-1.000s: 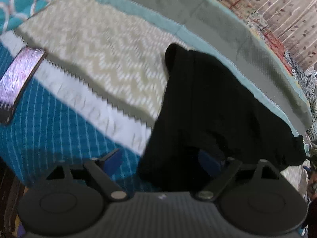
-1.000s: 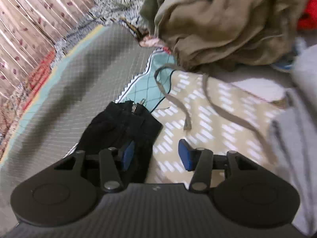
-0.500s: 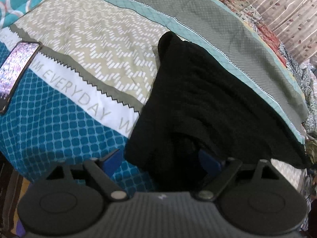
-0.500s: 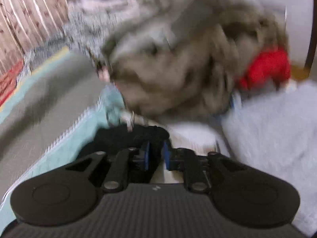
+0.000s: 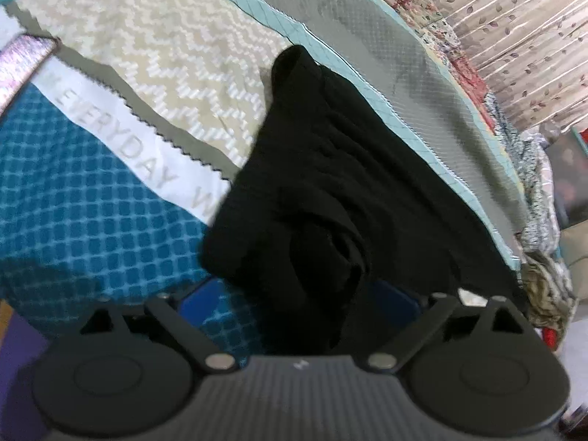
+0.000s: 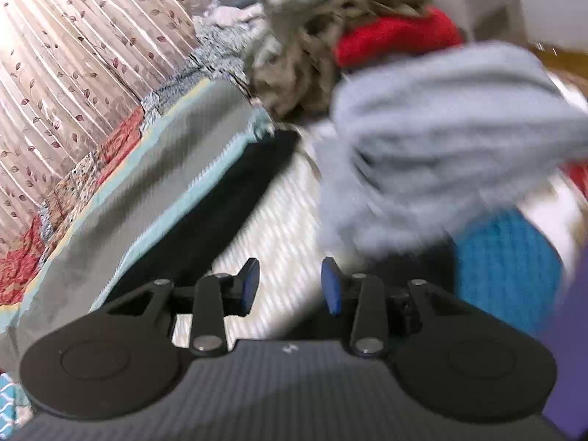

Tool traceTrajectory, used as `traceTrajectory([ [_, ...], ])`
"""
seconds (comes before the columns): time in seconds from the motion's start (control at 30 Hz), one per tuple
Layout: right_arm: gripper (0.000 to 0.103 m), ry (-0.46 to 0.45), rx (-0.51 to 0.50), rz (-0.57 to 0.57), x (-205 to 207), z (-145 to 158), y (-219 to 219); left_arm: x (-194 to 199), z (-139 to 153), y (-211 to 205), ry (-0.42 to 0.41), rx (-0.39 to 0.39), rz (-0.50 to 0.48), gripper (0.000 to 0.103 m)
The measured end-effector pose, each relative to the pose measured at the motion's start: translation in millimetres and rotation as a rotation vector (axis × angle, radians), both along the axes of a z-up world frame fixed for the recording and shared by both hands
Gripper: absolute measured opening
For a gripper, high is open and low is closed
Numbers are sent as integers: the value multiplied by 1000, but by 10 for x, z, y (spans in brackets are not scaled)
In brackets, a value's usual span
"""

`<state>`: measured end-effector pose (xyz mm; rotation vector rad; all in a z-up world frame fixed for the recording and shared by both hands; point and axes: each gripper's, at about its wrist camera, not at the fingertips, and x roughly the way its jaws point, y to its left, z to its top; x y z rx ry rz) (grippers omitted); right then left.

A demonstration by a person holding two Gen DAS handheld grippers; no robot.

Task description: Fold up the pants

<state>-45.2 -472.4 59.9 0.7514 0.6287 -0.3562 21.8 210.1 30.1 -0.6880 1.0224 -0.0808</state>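
Note:
The black pants (image 5: 341, 183) lie as a long folded strip across the patterned bedspread (image 5: 110, 202). My left gripper (image 5: 297, 301) is open, its blue pads wide apart, and a bunched end of the pants lies between the fingers. In the right wrist view, which is blurred, the pants (image 6: 228, 198) run as a dark band away from the gripper's left side. My right gripper (image 6: 288, 283) is open and empty above the beige zigzag part of the bedspread (image 6: 279, 228).
A phone (image 5: 22, 62) lies on the bedspread at the far left. A heap of clothes stands at the far end: a grey garment (image 6: 441, 139), an olive one (image 6: 301, 55) and a red one (image 6: 397, 33). A leaf-patterned curtain (image 6: 73, 55) hangs behind the bed.
My right gripper shut near the pants' end half a second ago, then opened and swung away, empty. My left gripper stayed open over the pants and shifted slightly.

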Motion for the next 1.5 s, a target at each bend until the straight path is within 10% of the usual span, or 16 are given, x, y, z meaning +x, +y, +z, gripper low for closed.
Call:
traceTrajectory([
  [0.23,41,59,90,-50,-467,-214,77,291,-276,146,30,-227,82,96],
  [0.27,41,54,109,-66,-498,-229,63,324,-304,160,22,-239,95,87],
  [0.33,41,49,137,-86,-512,-242,48,404,-357,166,37,-221,109,33],
  [0.4,41,49,158,-98,-482,-252,39,409,-338,186,46,-182,143,14],
  [0.67,41,52,100,-143,-331,-294,9,-114,413,775,-237,-79,276,12],
  [0.93,41,18,-10,-178,-305,-229,-4,-150,-149,824,-11,-58,309,32],
  [1.3,47,26,25,-157,-212,-391,-205,-137,-52,843,-8,-83,322,31],
  [1.4,33,36,61,-80,-47,-356,-155,-94,-31,851,-8,-92,330,30],
  [1.43,12,44,42,-71,4,-316,-120,-93,-19,852,-11,-95,331,29],
  [1.5,10,48,-51,-64,108,-171,-35,-78,-2,847,-12,-89,330,29],
])
